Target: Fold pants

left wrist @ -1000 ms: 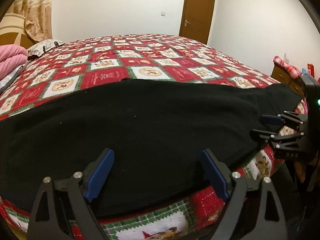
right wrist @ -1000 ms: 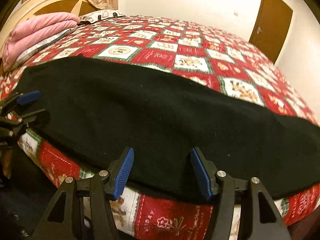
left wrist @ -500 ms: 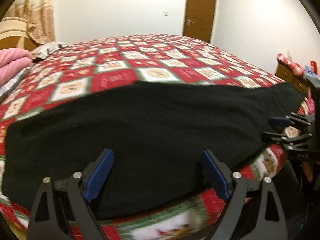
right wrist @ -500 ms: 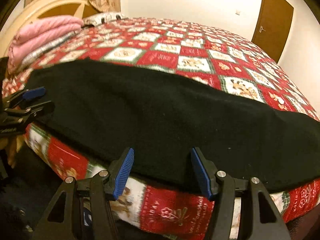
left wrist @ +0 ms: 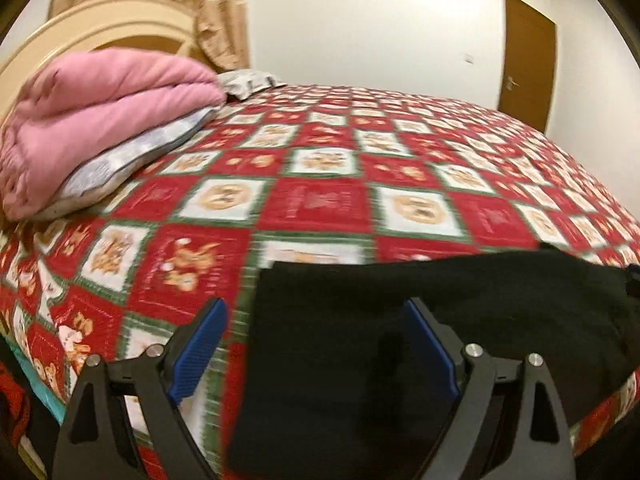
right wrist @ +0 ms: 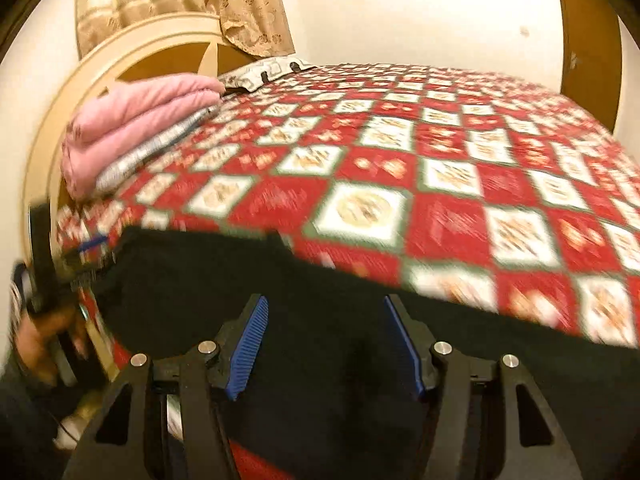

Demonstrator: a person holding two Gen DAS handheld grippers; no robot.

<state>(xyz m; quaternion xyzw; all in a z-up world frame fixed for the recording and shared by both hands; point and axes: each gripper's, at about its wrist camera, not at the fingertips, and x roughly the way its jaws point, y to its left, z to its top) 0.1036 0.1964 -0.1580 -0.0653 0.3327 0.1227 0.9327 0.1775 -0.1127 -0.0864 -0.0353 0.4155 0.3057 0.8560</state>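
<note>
Black fabric pants (left wrist: 400, 320) flat on red-white patchwork quilt (left wrist: 320, 200); left gripper (left wrist: 316, 344) wide, empty; right gripper (right wrist: 324, 344) half-spread, empty.

The left gripper (left wrist: 314, 346) points forward and downward, its 2 blue-padded fingers (left wrist: 198, 354) spread wide with nothing pressed between them. The right gripper (right wrist: 324, 346) tilts down as well, its 2 blue pads (right wrist: 248, 350) set apart at a moderate gap and clamping nothing. In the right wrist view, the left gripper (right wrist: 86, 254) appears blurred at the left edge, and the hand (right wrist: 38, 344) gripping its handle shows below it, wrapped around the black body, with a dark sleeve (right wrist: 20, 412) running off toward the lower corner.
</note>
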